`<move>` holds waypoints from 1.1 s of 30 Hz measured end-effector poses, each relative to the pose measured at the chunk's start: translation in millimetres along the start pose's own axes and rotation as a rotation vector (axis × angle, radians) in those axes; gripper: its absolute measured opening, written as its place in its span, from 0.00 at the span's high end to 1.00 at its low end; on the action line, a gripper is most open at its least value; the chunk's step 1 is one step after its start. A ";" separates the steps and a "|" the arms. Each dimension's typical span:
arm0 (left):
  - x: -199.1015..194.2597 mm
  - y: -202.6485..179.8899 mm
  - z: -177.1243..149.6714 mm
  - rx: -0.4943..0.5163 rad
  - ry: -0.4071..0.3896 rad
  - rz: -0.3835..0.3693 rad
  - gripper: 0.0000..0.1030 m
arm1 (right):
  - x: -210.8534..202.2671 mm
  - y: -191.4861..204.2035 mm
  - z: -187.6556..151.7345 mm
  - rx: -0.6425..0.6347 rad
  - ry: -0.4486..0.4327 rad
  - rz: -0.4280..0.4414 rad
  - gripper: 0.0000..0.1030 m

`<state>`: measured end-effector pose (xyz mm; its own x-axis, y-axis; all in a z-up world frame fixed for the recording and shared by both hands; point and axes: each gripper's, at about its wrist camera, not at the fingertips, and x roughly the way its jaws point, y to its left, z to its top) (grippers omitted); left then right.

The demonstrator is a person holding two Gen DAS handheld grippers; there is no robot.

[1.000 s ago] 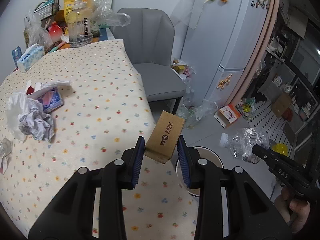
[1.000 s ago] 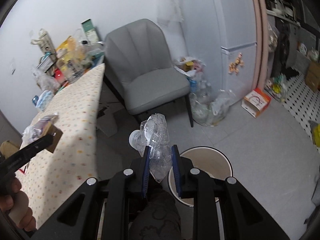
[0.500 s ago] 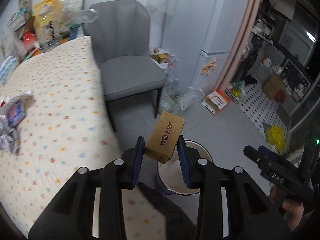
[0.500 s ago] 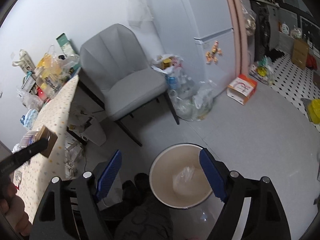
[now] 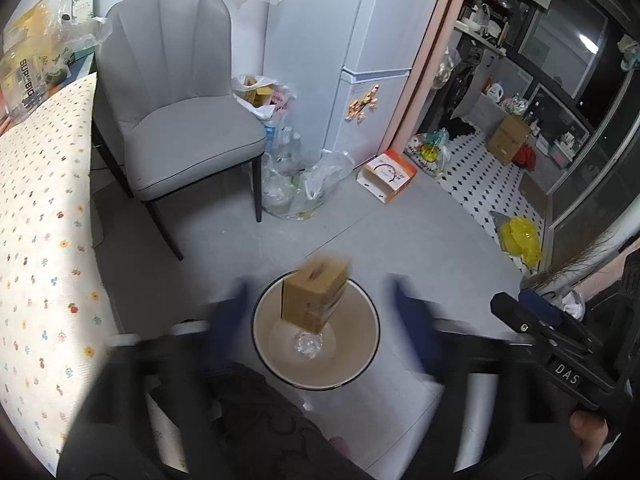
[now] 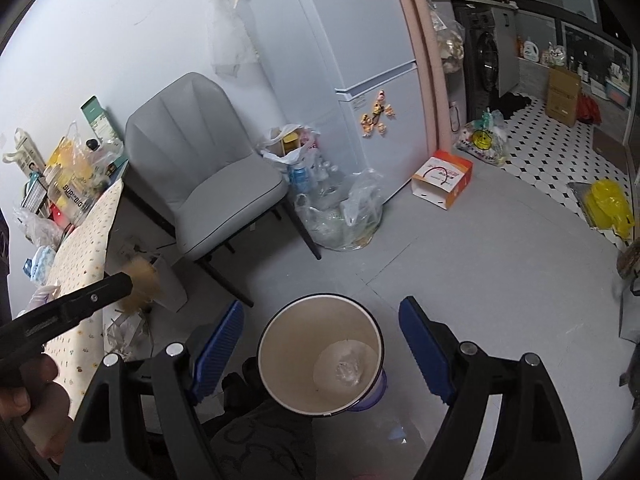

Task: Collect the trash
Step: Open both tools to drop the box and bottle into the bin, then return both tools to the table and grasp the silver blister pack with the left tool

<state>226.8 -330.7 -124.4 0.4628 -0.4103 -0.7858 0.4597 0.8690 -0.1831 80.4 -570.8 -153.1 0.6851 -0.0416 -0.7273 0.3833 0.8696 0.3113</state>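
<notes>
**Box dropping into the bin**

My left hand-held gripper (image 5: 316, 332) is over the trash bin (image 5: 360, 364) on the floor, near me. Its jaws are opening and look blurry. The brown cardboard box (image 5: 314, 300) sits between them, but the pads are not pressing on it. It looks like it is falling into the bin.

My right hand-held gripper (image 6: 320, 344) is over the same bin too. Its jaws are wide apart and it holds nothing. Down at the bottom of the bin lies a crumpled clear plastic thing (image 6: 347, 370).

So I think two bits of trash are nearly done: one is in, and the box is on its way.

There looks to be more to do. On the left, the tabletop (image 6: 86, 248) with the dotted cloth has bags and packets at its far end. I cannot tell which of those are trash. On the floor past the gray chair (image 5: 176, 120) there are clear plastic bags (image 6: 344, 216) as well.
</notes>
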 end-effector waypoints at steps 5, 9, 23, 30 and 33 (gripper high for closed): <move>-14.1 8.8 -0.9 -0.018 -0.046 0.003 0.06 | -1.0 9.1 1.8 -0.009 -0.002 0.017 0.24; -34.9 27.9 -4.2 -0.066 -0.079 0.026 0.06 | -3.3 27.2 1.6 -0.036 -0.004 0.050 0.24; -124.9 125.8 -42.6 -0.290 -0.219 0.103 0.06 | -27.2 123.2 -1.0 -0.176 -0.061 0.108 0.07; -164.5 167.2 -63.5 -0.393 -0.286 0.219 0.05 | -35.5 171.7 -14.2 -0.239 -0.067 0.083 0.07; -176.2 172.6 -72.6 -0.379 -0.304 0.264 0.05 | -39.1 187.9 -18.2 -0.257 -0.061 0.103 0.07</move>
<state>169.6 -88.3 -60.4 0.7496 -0.1772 -0.6378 0.0193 0.9689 -0.2465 114.4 -396.8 -77.3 0.7511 0.0306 -0.6594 0.1457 0.9666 0.2108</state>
